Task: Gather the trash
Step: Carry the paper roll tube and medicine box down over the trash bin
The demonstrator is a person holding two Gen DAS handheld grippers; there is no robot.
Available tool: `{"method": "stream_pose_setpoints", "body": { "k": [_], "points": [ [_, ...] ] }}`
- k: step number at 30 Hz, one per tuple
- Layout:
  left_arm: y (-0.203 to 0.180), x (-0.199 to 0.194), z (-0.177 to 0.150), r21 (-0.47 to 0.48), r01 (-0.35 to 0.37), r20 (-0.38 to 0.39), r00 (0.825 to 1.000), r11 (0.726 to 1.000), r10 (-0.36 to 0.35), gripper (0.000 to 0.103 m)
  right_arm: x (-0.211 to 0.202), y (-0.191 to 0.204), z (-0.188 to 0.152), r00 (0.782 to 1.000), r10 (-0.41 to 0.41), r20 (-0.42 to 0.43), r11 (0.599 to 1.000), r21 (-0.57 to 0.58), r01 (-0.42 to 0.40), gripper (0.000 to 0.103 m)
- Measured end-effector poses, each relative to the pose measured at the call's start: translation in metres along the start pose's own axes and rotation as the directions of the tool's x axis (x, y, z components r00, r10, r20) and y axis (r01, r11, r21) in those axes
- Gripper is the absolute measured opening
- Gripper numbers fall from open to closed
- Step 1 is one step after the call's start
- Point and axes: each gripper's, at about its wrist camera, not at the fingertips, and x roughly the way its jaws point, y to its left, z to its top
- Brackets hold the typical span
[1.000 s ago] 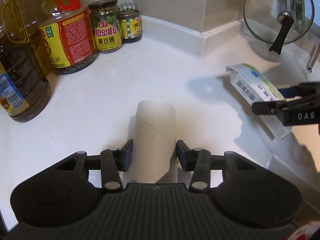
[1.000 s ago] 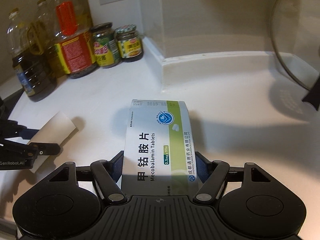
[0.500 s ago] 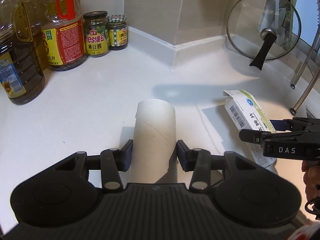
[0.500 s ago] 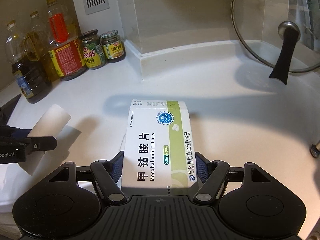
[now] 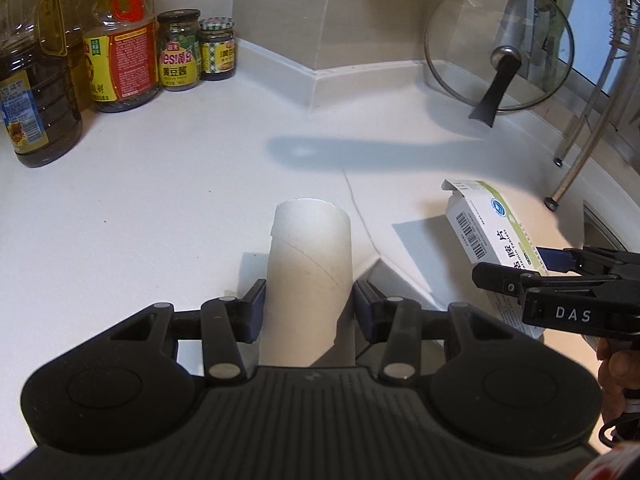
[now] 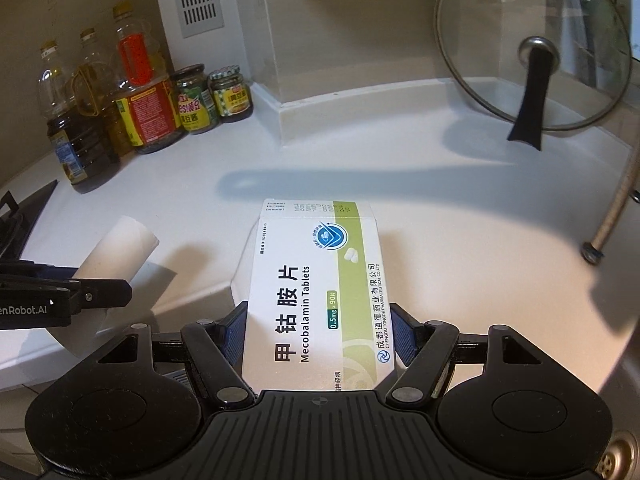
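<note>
Left wrist view: left claw [image 5: 308, 306] pinched cardboard tube [image 5: 308, 268], lifted clear of white tabletop [image 5: 160, 208]. Thin hollow cylinder could crush or slip.

Right wrist view: right claw [image 6: 318, 330] clamped glossy flat pill box [image 6: 320, 292] above tabletop; smooth card could slide out.

A bare, off-white cardboard tube [image 5: 310, 276] is held off the white counter, open end pointing away. To its right, a white-and-green tablet carton [image 6: 320, 296] is held too, printed face up, end flap ajar.
</note>
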Motion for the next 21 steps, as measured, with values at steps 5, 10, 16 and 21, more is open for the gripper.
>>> {"method": "stream_pose_setpoints", "body": {
  "k": [5,10,16,21],
  "points": [
    [0.003,-0.013,-0.010,0.043,0.058,-0.008,0.998,0.997,-0.057,0.041,-0.022,0.017,-0.013,0.998,-0.055,0.023,0.997,0.055,0.054,0.071],
    [0.014,-0.028,-0.023,0.072,0.093,-0.011,0.996,0.993,-0.093,0.041,-0.043,0.046,-0.028,0.995,-0.088,0.043,0.994,0.069,0.085,0.071],
    [0.026,-0.050,-0.043,0.101,0.125,-0.010,0.992,0.987,-0.125,0.041,-0.065,0.073,-0.050,0.992,-0.117,0.049,0.990,0.090,0.112,0.071],
    [0.034,-0.064,-0.062,0.106,0.146,-0.015,0.989,0.984,-0.145,0.041,-0.080,0.092,-0.069,0.991,-0.128,0.049,0.987,0.099,0.123,0.071]
  ]
}}
